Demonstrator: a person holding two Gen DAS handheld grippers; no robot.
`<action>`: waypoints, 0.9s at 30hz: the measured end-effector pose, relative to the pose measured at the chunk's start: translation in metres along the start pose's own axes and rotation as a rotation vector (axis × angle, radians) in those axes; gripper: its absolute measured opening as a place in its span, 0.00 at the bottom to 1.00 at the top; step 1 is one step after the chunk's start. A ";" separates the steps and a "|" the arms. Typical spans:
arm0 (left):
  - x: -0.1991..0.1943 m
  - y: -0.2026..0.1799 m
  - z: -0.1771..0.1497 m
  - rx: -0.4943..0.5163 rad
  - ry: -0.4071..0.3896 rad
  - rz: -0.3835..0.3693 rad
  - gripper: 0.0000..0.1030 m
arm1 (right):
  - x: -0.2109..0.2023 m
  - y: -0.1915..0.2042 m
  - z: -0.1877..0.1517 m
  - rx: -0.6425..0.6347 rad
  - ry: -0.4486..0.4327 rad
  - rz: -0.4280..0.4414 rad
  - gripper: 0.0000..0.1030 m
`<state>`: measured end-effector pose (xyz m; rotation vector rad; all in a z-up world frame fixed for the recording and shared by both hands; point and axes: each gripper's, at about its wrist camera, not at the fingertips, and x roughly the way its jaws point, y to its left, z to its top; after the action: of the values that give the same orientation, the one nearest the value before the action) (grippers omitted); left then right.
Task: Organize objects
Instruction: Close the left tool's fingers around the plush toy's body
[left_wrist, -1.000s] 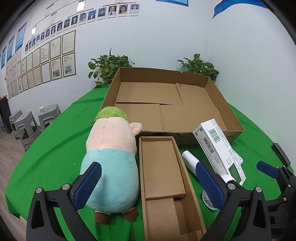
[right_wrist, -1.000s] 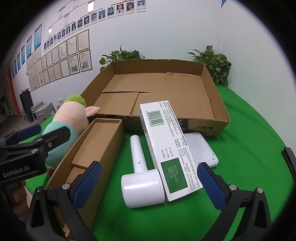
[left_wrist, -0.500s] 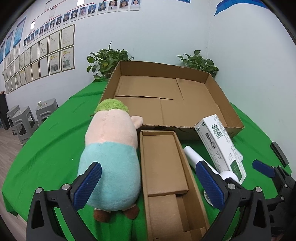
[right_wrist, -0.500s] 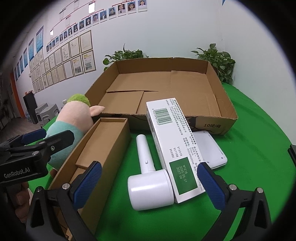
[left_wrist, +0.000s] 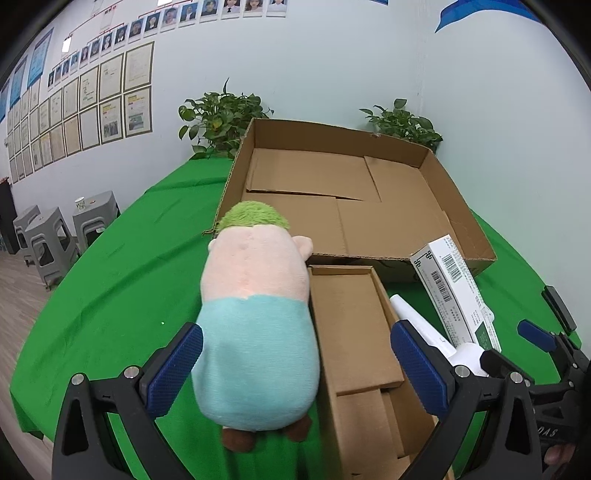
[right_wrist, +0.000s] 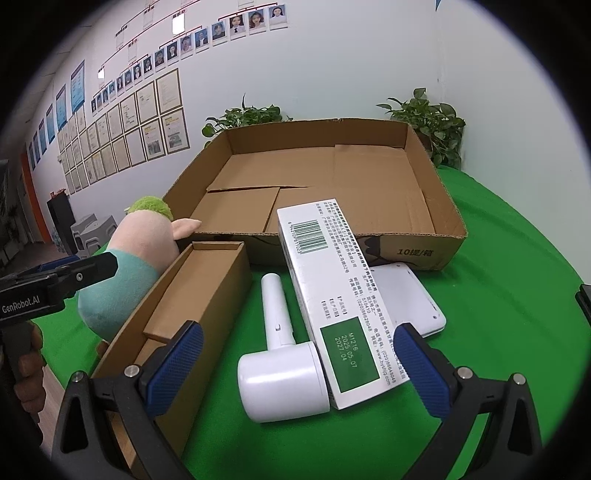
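1. Plush toy (left_wrist: 255, 325) lies on the green counter (left_wrist: 122, 273), leftmost of the loose items, green-haired head toward the big box, brown feet toward the camera. Its teal lower body sits between the left gripper (left_wrist: 295, 365) pads, close to the left pad (left_wrist: 173, 365); cannot tell if it touches. Left jaws spread wide, nothing clamped.
2. Narrow cardboard box (left_wrist: 358, 336) lies open-topped right beside the plush, long side against it. Its right wall is just inside the left gripper's right pad (left_wrist: 417, 369). In the right wrist view the same box (right_wrist: 192, 314) passes behind that gripper's left pad (right_wrist: 173, 365).
3. Large shallow cardboard box (left_wrist: 351, 206) sits behind everything, open-topped, only its own flaps on the floor. The plush's head and the narrow box's far end reach its front wall.
4. White handheld device (right_wrist: 280, 354) lies flat on the cloth between the right gripper (right_wrist: 295, 369) pads, handle pointing at the big box, round head nearest the camera. Right jaws wide apart, holding nothing.
5. White carton (right_wrist: 340, 295) with barcode and green label lies just right of the device, touching its head, far end overlapping the big box's front wall.
6. White flat slab (right_wrist: 410, 299) lies partly under the carton, just ahead of the right pad (right_wrist: 421, 365).
7. Two potted plants (right_wrist: 432, 122) stand behind the big box.
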<state>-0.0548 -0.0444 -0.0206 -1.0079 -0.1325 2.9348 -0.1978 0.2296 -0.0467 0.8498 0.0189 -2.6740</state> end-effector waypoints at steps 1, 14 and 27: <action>-0.001 0.001 -0.001 0.001 0.000 0.002 1.00 | 0.000 0.001 0.000 -0.003 0.001 0.006 1.00; 0.013 0.032 -0.007 -0.041 0.061 -0.042 1.00 | -0.006 0.024 0.007 -0.054 -0.016 0.257 1.00; 0.033 0.066 -0.028 -0.104 0.140 -0.162 0.62 | 0.007 0.029 0.019 0.032 0.080 0.280 1.00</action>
<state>-0.0645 -0.1066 -0.0690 -1.1537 -0.3473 2.7261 -0.2045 0.1982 -0.0320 0.8967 -0.1156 -2.3844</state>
